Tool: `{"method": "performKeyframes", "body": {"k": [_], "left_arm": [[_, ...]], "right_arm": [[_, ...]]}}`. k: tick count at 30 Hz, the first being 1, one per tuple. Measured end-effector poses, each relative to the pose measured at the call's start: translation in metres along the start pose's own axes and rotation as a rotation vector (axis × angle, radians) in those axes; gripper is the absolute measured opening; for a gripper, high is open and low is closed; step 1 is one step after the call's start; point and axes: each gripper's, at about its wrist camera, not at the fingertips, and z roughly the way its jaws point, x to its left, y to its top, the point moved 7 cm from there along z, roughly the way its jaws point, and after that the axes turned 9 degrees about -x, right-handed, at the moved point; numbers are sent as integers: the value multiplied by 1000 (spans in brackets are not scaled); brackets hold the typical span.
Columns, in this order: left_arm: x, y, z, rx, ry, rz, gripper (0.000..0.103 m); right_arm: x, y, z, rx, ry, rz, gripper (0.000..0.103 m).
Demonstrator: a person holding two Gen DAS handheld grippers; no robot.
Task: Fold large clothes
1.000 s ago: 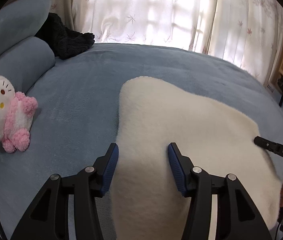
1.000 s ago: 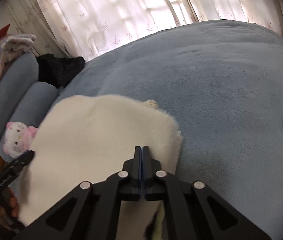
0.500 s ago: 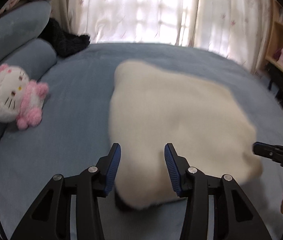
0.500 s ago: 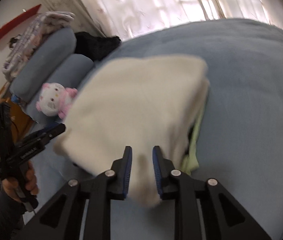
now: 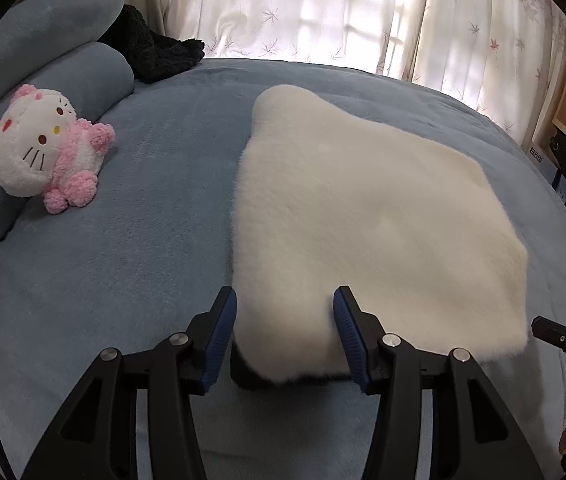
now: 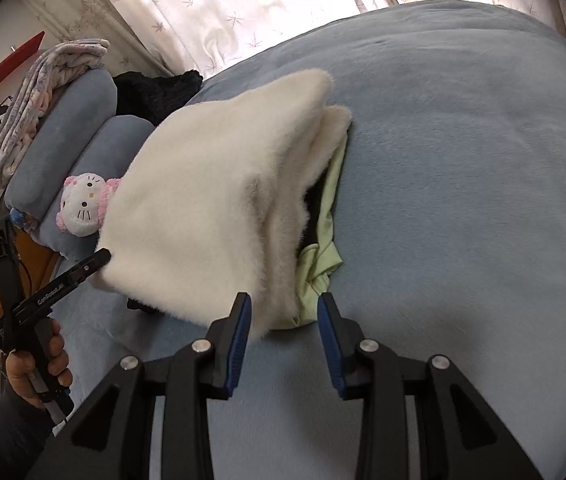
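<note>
Sunlit floral curtains [image 5: 323, 12] were seen behind a blue bed [image 5: 123, 240], on which a folded cream fleece garment [image 5: 363, 220] lay toward the middle, a plush cat toy [image 5: 43, 152] resting near the pillow edge. Both the left gripper [image 5: 285, 328] and the right gripper [image 6: 284, 332] were caught with jaws parting, nothing pinched; the garment's near edge was framed between their fingers.

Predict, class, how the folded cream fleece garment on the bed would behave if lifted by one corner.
The cream fleece garment would probably droop and unfold: its layers lie loose, with a green lining slipping out at the open edge. It looks plush and thick, so likely bulky but light. The pile should give the fingers decent grip.
</note>
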Motion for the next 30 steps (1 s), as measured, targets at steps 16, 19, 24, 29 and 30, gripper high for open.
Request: {"method": "performKeyframes", "body": {"k": [16,19,24,29,30], "left_arm": [[-44,-10,-131,2,-33,18,91],[-54,-14,-163,-3,-46,16,93],[-75,-25,-219,-20,-89,26,95],[-96,-49,-272,-23,-115,36,97],[-100,-54,-280,-25,-109,40,98]], "right_arm": [[35,-4,-154,-31,-33,-95,34],[44,-5,-197,-47,-48,-126,34],[61,-14,-271,-72,-47,-168,34],[70,-34,-324,-89,-53,-184,34],[70,-39,-331,-92,-56,-187,35]]}}
